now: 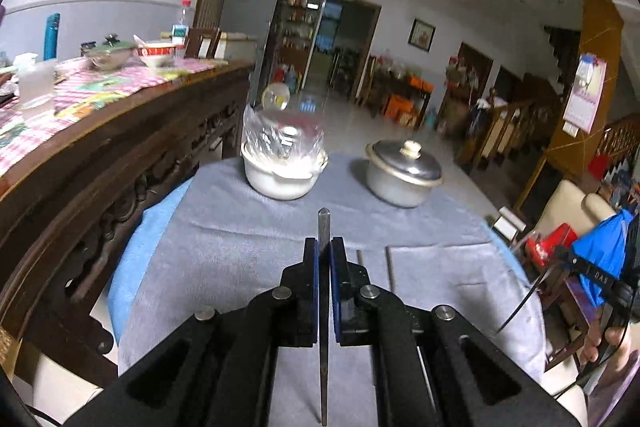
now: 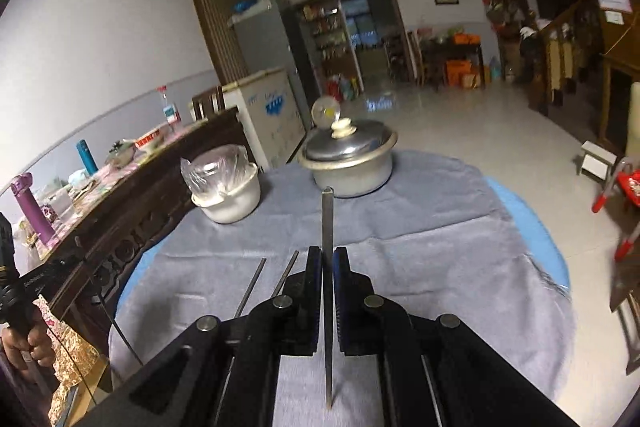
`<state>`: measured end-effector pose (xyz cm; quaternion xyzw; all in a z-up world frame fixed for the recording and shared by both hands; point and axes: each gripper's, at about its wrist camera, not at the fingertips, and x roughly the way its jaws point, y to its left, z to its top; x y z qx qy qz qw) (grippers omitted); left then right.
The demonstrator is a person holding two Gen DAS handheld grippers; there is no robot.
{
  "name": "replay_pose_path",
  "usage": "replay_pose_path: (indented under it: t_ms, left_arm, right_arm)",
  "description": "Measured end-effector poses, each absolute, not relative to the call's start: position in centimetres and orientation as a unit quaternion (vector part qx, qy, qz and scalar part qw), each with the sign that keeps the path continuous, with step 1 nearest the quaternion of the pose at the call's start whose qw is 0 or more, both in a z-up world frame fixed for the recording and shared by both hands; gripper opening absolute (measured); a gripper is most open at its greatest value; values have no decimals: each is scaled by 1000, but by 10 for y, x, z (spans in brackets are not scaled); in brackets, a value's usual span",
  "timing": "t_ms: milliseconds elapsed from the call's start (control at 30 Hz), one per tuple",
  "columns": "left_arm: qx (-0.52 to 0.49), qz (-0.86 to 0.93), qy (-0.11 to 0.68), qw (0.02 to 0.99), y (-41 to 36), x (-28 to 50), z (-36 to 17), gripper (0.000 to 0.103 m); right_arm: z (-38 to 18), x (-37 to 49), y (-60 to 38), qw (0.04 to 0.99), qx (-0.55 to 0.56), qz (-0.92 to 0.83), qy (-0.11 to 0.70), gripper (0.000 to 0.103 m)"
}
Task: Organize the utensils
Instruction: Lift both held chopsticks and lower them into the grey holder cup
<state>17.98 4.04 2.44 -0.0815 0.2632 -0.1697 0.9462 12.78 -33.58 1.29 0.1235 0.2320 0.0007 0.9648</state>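
My left gripper [image 1: 324,247] is shut on a metal chopstick [image 1: 323,223] that runs forward between its blue pads, above the grey cloth. My right gripper [image 2: 327,255] is shut on another metal chopstick [image 2: 327,215], also pointing forward. Two more metal chopsticks lie on the cloth: they show in the left wrist view [image 1: 389,267] to the right of my left gripper, and in the right wrist view [image 2: 252,287] to the left of my right gripper. The right gripper with its chopstick shows at the right edge of the left wrist view [image 1: 524,307].
A round table under a grey cloth [image 1: 240,247] holds a white pot with a plastic bag over it [image 1: 280,171] and a lidded metal pot [image 1: 400,175] at the far side. A dark carved wooden cabinet [image 1: 100,167] stands close on the left.
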Motion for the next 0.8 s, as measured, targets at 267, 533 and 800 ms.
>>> replay_pose_path:
  t_ms: [267,533,800]
  left_arm:
    - [-77,-198,231,949,33,126,51,6]
    - [-80,-232,202,948,23,86,77,6]
    - [-100,-260,170,945,22,59,108,6]
  right_arm:
    - [27,64,-321,973,115,2,200,6]
    - [43,22,-312,978,104,6,183,6]
    - [76,-12,-303,983,80,10,166,6]
